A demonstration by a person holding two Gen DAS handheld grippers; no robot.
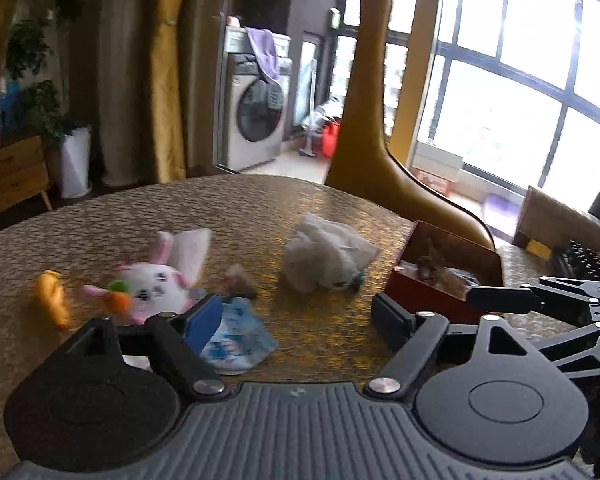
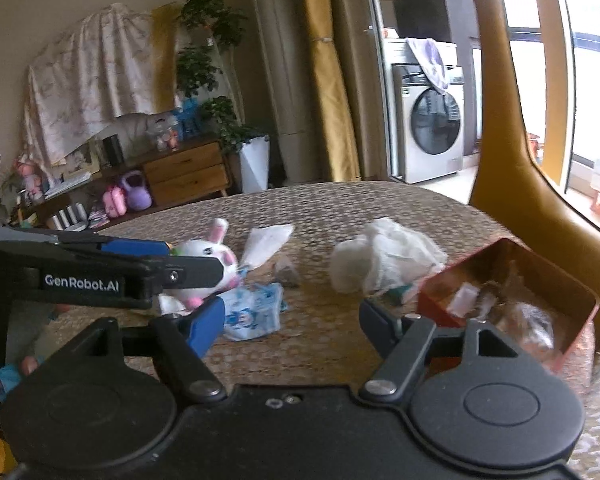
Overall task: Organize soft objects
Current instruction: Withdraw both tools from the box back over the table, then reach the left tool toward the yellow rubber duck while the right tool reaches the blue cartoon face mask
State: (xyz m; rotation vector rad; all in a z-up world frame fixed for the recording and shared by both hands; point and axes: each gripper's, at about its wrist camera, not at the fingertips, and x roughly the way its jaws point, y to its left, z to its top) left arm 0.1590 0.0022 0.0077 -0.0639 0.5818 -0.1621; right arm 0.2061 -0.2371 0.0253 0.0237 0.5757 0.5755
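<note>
Both grippers hang over a table (image 1: 260,208) covered in a gold, woven-patterned cloth, and both stand with their jaws apart and nothing between them. The left gripper (image 1: 296,316) shows a blue pad on one finger (image 1: 202,322); the right gripper (image 2: 292,320) shows the same. In the right wrist view the left gripper crosses the left edge of the picture, and white lettering on its black arm reads "GenRobot.AI" (image 2: 82,283); that is the only writing that can be read. The soft things lie scattered on the cloth. A white plush rabbit (image 1: 156,286) with pink ears lies near the left side, with an orange toy (image 1: 54,298) to its left. A blue and white printed packet (image 1: 236,338) lies just in front of the left gripper's blue pad; its print is too blurred to read. A crumpled white cloth (image 1: 324,258) lies near the middle of the table, with a flat white piece (image 2: 268,242) between it and the rabbit. A red open box (image 2: 512,292) stands at the right, already holding some small things that are too blurred to name. Beyond the table stand a tall mustard giraffe figure (image 1: 366,100) and a washing machine (image 1: 256,116) with a purple cloth draped over it.
</note>
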